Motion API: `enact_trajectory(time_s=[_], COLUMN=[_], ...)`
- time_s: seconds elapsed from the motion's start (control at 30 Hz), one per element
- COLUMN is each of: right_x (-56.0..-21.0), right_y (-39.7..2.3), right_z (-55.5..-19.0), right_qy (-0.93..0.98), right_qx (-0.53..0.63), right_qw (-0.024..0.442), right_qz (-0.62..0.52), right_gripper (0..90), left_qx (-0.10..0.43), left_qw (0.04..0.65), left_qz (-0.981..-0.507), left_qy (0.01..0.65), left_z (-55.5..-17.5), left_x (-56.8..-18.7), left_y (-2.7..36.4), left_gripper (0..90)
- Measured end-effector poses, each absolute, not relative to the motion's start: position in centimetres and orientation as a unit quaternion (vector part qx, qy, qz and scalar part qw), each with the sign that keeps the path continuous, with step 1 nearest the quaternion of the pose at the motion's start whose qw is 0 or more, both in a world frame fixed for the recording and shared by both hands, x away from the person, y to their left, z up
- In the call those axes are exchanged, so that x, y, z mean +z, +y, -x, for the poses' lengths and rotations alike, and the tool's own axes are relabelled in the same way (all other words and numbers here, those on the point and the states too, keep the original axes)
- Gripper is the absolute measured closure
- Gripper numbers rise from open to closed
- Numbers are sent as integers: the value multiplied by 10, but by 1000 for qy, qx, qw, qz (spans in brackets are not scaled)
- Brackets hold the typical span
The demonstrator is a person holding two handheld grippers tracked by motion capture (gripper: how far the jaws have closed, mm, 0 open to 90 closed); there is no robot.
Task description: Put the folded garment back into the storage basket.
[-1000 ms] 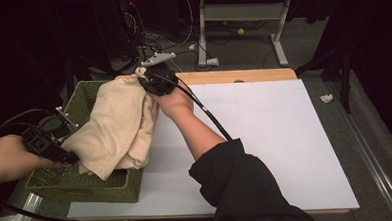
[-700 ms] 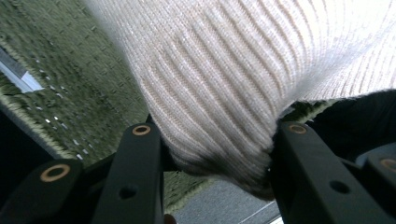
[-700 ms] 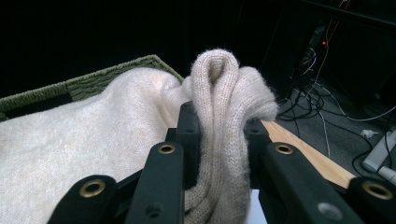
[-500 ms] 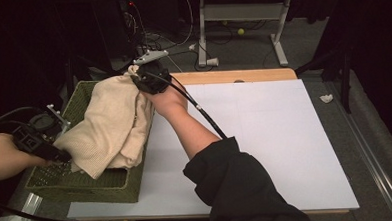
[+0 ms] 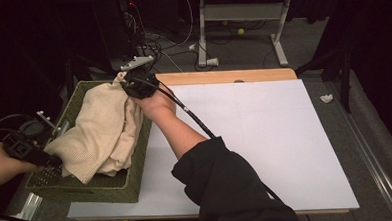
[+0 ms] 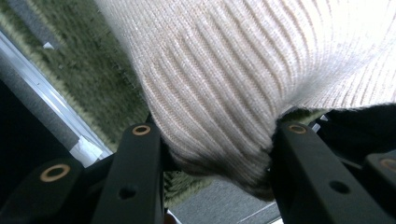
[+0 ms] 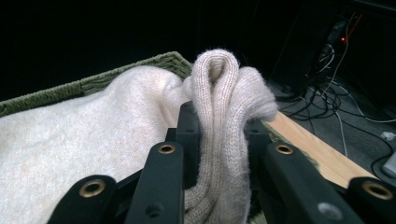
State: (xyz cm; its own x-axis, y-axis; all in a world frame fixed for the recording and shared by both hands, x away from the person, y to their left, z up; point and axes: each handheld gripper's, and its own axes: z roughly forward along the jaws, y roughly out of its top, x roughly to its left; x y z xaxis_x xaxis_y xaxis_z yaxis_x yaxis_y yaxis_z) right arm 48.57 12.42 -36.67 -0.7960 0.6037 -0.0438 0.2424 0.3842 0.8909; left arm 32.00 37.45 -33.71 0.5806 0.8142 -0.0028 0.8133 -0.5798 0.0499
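A cream knitted sweater point(image 5: 105, 129) hangs stretched over a green woven basket point(image 5: 110, 187) at the table's left. My left gripper point(image 5: 48, 161) is shut on the sweater's ribbed hem at the near left corner; in the left gripper view that bunched ribbed hem point(image 6: 219, 121) sits pinched between both black jaws. At the basket's far right corner my right gripper point(image 5: 128, 83) is shut on a folded bunch of the sweater point(image 7: 222, 121), which stands up between its jaws with the rest of the knit spreading left.
The basket rim point(image 7: 116, 74) lies just behind the held fold. A white sheet point(image 5: 265, 132) covers the table to the right, with a wooden strip point(image 5: 227, 76) at its far edge. Cables and a metal stand sit on the floor beyond.
Both grippers have carried the sweater leftward and a little down over the basket. Both grips are unchanged.
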Motion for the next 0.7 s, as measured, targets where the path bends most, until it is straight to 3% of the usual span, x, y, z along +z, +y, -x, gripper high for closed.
enact_trajectory(time_s=[0.27, 0.7], right_x=[-383, -392], right_y=[151, 151], right_z=[-480, -483], right_qy=[824, 828], right_qx=[481, 475], right_qw=[176, 168], right_qz=[-244, -245], right_gripper=[757, 754], left_qx=[-3, -3], left_qw=[12, 23], left_qz=[-882, -879], left_qy=[470, 477], left_z=[-315, -310], left_x=[-355, -360], left_y=[390, 389], left_gripper=[618, 616])
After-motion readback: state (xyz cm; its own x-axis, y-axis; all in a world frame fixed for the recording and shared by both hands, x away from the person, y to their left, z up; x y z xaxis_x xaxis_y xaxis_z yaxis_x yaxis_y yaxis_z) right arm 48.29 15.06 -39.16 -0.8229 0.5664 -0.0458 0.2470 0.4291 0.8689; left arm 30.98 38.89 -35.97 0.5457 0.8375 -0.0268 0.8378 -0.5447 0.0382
